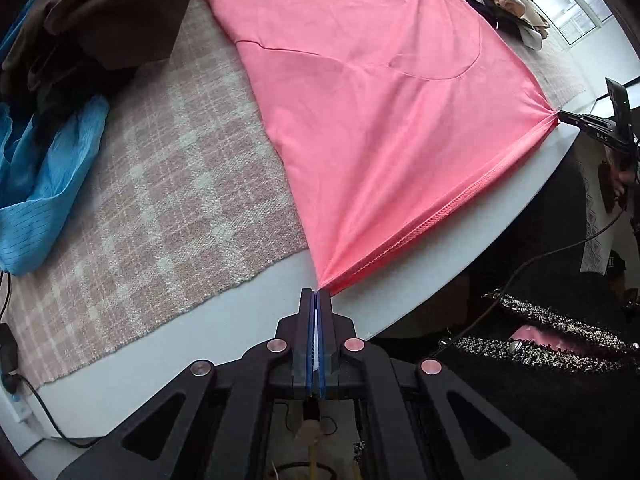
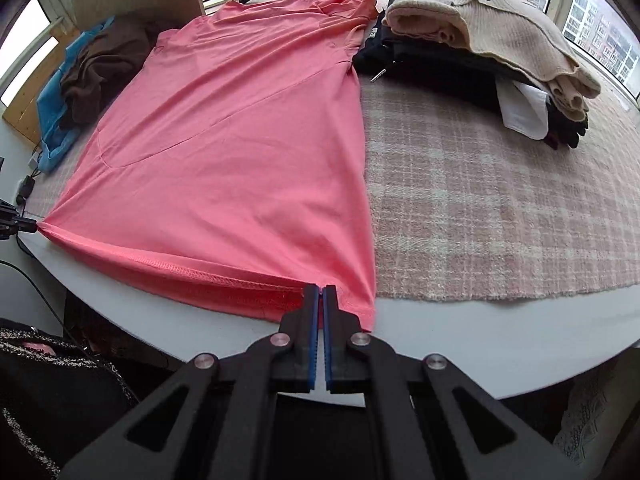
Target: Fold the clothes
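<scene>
Broadly, a white table [image 2: 500, 344] carries a pink-and-cream plaid cloth [image 2: 500, 200], and over that cloth lies the coral-pink T-shirt [image 2: 240, 152], spread flat with its collar at the far end near the windows and its stitched hem drawn over the cloth's near edge onto bare table. Right of the T-shirt, at its collar end, sits a stack of folded clothes [image 2: 460, 64]: dark garments below, a cream ribbed knit with buttons [image 2: 500, 24] on top, and a white piece poking out at the stack's near side. Left of the T-shirt, also toward its collar end, a crumpled brown garment [image 1: 100, 20] is heaped on a bright blue one [image 1: 44, 184]; the two touch, and the brown one lies just beside the shirt's left sleeve.

At the T-shirt's hem, the left gripper [image 1: 317, 294] has its blue-padded fingers pressed together on the left corner, fabric fanning out in tight creases from the pinch. The right gripper [image 2: 321, 290] is clamped on the hem at the right corner, with the corner's tip hanging just past it. The hem runs taut between both. Near the hem, a black tweed-trimmed jacket [image 1: 540, 344] shows on the person. Black cables [image 1: 24, 392] lie on the table's left edge beyond the blue garment.
</scene>
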Demonstrator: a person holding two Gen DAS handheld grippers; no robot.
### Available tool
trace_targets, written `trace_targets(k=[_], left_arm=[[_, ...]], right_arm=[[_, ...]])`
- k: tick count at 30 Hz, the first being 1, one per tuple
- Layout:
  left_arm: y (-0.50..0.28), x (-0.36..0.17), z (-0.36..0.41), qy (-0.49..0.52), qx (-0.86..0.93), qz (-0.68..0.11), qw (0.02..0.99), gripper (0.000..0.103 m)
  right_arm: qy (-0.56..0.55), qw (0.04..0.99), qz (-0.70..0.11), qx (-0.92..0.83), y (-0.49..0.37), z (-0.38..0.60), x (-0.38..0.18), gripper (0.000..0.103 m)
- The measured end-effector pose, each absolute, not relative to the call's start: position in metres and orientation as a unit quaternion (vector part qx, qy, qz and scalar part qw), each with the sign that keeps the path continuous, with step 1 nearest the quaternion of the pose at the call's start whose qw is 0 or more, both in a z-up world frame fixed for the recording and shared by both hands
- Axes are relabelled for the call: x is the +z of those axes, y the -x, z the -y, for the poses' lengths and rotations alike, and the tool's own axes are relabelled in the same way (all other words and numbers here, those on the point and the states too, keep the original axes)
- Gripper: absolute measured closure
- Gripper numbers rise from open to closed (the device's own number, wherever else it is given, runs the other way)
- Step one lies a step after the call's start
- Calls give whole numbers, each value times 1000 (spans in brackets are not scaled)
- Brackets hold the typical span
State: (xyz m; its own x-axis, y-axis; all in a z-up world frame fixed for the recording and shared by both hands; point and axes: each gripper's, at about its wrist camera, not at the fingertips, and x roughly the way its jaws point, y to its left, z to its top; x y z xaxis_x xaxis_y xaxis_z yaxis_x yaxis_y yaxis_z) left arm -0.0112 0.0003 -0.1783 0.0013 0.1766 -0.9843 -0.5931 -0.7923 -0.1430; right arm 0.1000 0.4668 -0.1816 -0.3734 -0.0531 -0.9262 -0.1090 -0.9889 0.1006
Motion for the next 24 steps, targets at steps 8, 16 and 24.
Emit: trace_targets(k=[8, 16, 24], left_arm=[[-13, -204, -26, 637, 665, -227, 317, 102], [4, -179, -21, 606, 689, -211, 337, 86], [74, -177, -35, 566, 744, -183, 304, 85]], right_arm=[[571, 76, -98, 811, -107, -490, -198, 101], [629, 83, -82, 768, -101, -489, -202, 98], [552, 60, -25, 831, -33, -455, -118, 94]])
